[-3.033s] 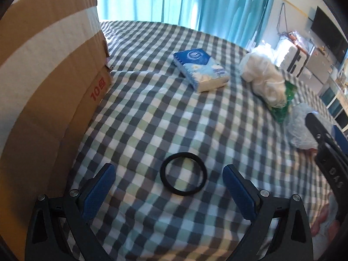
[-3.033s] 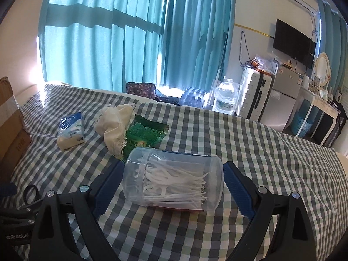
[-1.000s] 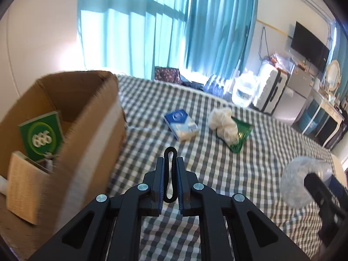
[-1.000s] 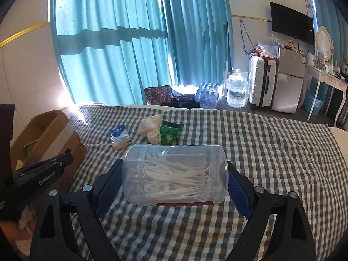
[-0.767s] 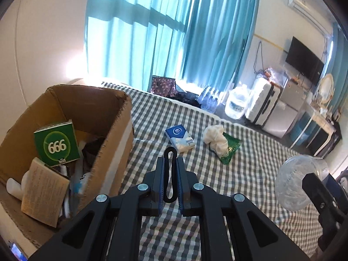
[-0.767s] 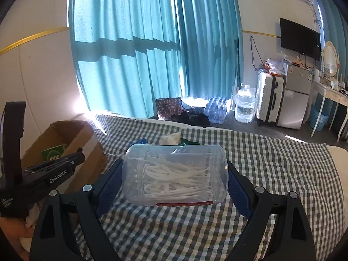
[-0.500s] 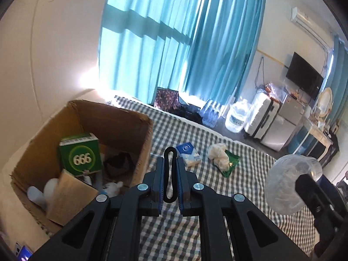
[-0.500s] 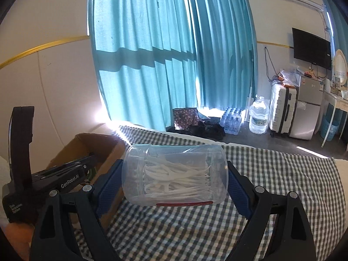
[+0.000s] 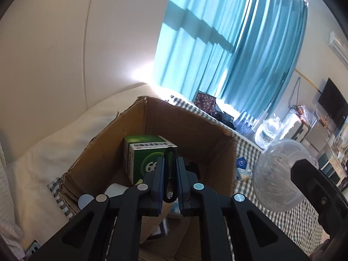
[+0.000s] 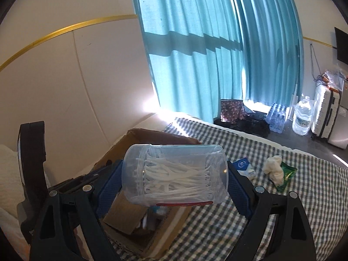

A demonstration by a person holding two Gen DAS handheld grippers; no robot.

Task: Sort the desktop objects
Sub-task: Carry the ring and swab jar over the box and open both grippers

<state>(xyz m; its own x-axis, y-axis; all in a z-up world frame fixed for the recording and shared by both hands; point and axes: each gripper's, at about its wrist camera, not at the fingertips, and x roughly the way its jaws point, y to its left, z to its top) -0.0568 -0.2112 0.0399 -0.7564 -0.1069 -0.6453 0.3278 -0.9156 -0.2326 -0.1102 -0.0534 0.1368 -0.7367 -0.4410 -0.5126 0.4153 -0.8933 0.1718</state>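
Cardboard box sits open-topped at the edge of the checked bed, against the pale wall; it is the landmark here. Inside it a green carton stands upright near the far-left corner, with other items lower down too dim to name.

Clear jar of white picks is clamped across the right claw, blue pads pressing both ends. Its long axis runs side to side, level, lid end towards the left pad. It hangs above the box's near-right corner. In the left view the jar shows end-on, just right of the box.

Left claw is clenched on the black ring, squeezed flat into a narrow loop. The loop's long axis runs along the fingers, pointing forward and down into the box, with its tip over the green carton. The ring is directly above the box opening.

On the bed right of the box lie a blue tissue pack, then a white cloth wad on a green packet, farther from the box.

Versus three seconds ago: the ring lay round and flat on the bed between open left pads, and the jar rested on the bed. Both are now lifted. One second ago the box was off to the left; now both claws are over it.
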